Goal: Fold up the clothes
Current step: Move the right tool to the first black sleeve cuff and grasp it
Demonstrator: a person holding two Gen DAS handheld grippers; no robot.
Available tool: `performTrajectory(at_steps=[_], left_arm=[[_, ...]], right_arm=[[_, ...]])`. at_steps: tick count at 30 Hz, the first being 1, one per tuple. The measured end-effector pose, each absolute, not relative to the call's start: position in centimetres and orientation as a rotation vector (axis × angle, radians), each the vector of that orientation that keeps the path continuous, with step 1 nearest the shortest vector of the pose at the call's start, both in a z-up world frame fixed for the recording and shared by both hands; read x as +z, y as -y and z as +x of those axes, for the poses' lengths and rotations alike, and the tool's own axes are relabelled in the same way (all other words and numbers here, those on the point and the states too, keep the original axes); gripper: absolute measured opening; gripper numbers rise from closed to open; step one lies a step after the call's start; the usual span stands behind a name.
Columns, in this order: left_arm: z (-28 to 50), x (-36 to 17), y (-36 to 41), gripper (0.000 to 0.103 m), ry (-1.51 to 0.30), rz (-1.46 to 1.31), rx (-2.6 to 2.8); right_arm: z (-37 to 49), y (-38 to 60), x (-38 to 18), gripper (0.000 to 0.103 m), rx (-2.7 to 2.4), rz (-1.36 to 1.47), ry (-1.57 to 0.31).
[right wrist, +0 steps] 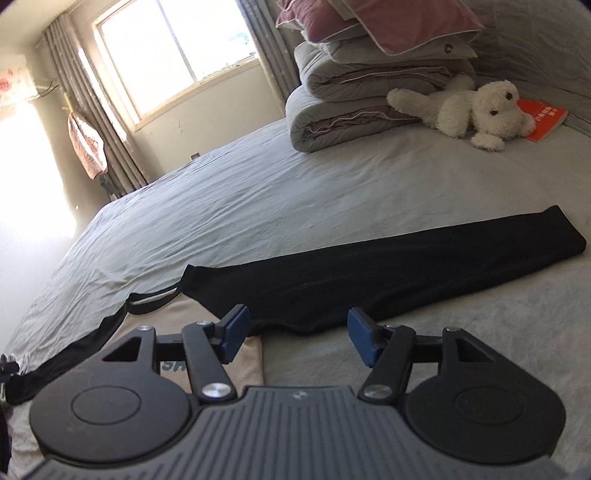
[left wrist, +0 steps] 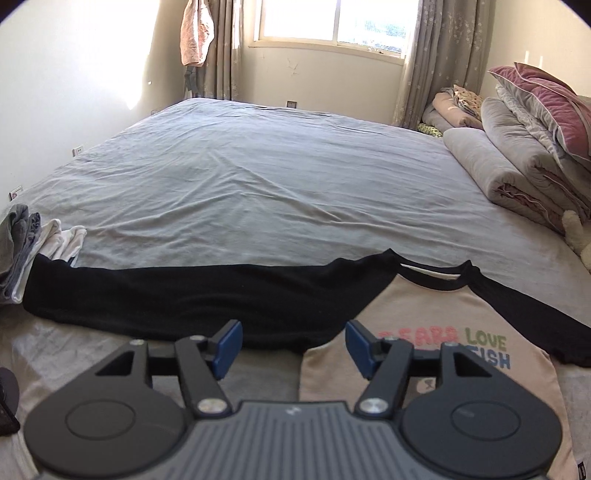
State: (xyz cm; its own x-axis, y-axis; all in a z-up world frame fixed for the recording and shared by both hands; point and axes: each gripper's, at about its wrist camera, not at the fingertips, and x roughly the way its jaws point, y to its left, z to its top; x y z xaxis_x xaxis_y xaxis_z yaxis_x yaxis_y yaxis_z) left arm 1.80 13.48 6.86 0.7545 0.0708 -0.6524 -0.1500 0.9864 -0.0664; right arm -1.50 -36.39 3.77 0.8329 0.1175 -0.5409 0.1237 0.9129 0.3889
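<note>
A beige shirt (left wrist: 436,306) with black raglan sleeves and coloured lettering lies flat on the grey bed (left wrist: 258,184). In the left wrist view its left sleeve (left wrist: 166,295) stretches out to the left. My left gripper (left wrist: 293,347) hovers open above the armpit area with nothing between its blue pads. In the right wrist view the other black sleeve (right wrist: 406,266) runs out to the right, and the beige body (right wrist: 177,314) shows at lower left. My right gripper (right wrist: 295,338) is open and empty above the sleeve's near edge.
A small pile of grey and white clothes (left wrist: 33,243) sits at the bed's left edge. Folded quilts and pillows (right wrist: 369,74) are stacked at the head of the bed, with a white plush dog (right wrist: 476,107) and an orange book (right wrist: 543,122) beside them. A window (left wrist: 332,22) is behind.
</note>
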Motion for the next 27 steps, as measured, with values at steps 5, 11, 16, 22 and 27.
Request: performTrajectory(at_steps=[5, 11, 16, 22, 27], left_arm=[[1.3, 4.8, -9.5, 0.068, -0.723, -0.038, 0.09], [1.9, 1.2, -6.5, 0.074, -0.766, 0.03, 0.037], [2.6, 0.2, -4.6, 0.081, -0.72, 0.076, 0.001], [4.0, -0.3, -3.5, 0.09, -0.675, 0.048, -0.032], [5.6, -0.9, -4.1, 0.09, -0.685, -0.031, -0.017]], right_arm=[[-1.4, 39.0, 3.0, 0.064, -0.138, 0.535, -0.602], [-1.2, 41.2, 1.3, 0.065, -0.272, 0.618, -0.647], [-0.2, 43.1, 0.3, 0.065, -0.335, 0.628, -0.612], [0.5, 45.6, -1.6, 0.065, -0.414, 0.68, -0.558], [1.2, 46.7, -2.8, 0.065, -0.449, 0.661, -0.525]])
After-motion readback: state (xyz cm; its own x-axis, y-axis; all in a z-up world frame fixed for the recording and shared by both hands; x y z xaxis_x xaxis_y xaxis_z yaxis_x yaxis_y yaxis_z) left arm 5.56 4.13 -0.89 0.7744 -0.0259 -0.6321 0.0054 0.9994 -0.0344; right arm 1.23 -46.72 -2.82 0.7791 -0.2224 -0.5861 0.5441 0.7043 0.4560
